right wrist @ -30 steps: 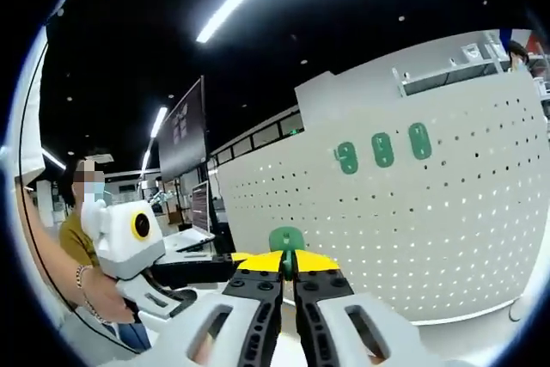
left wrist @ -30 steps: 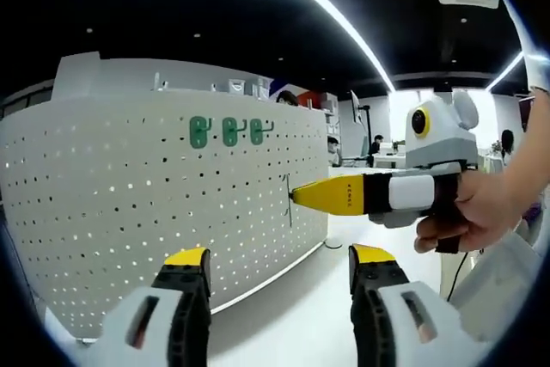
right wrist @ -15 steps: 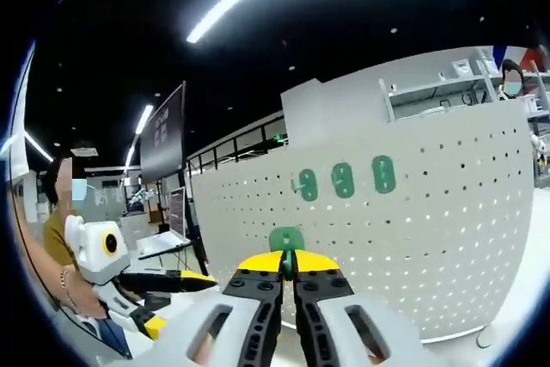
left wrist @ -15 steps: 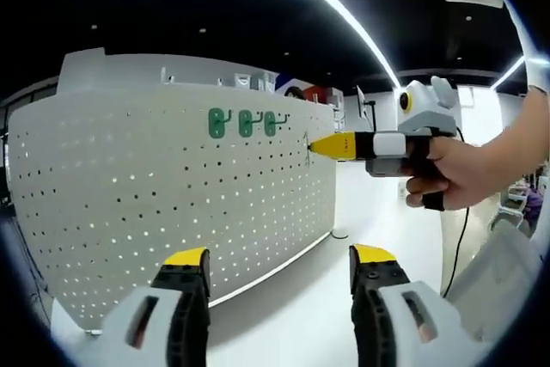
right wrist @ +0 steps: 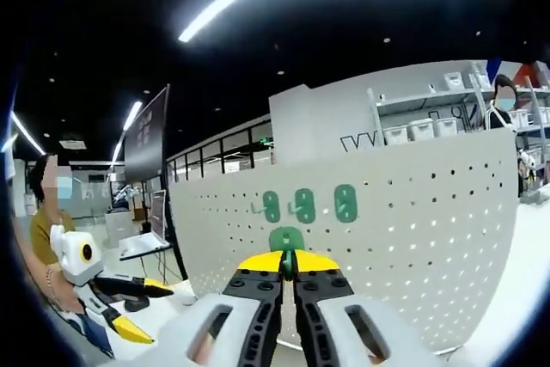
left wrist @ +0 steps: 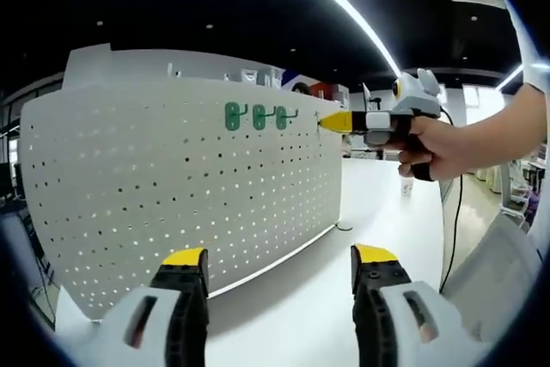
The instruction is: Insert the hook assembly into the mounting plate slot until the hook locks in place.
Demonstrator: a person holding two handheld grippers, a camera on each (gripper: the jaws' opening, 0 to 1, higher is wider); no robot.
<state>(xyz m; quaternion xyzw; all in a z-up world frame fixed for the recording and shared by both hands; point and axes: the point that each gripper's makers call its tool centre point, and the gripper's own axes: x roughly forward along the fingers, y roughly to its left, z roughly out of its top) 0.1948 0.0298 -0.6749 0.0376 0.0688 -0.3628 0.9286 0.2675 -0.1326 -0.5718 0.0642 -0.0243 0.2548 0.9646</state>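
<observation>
Between your right claw's [right wrist: 288, 266] closed tips sits a green hook [right wrist: 286, 240], near the white pegboard [right wrist: 412, 229]. Your left claw [left wrist: 279, 257] is wide open and holds nothing.

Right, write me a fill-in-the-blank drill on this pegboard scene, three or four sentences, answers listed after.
1. The white perforated pegboard already carries ___ green plastic hooks in a row.
2. The right tongs are shut on a hook plate coloured ___.
3. The left tongs have nothing between them and stand ___.
4. The tips of both tongs are coloured ___.

Missing words: three; green; open; yellow
</observation>
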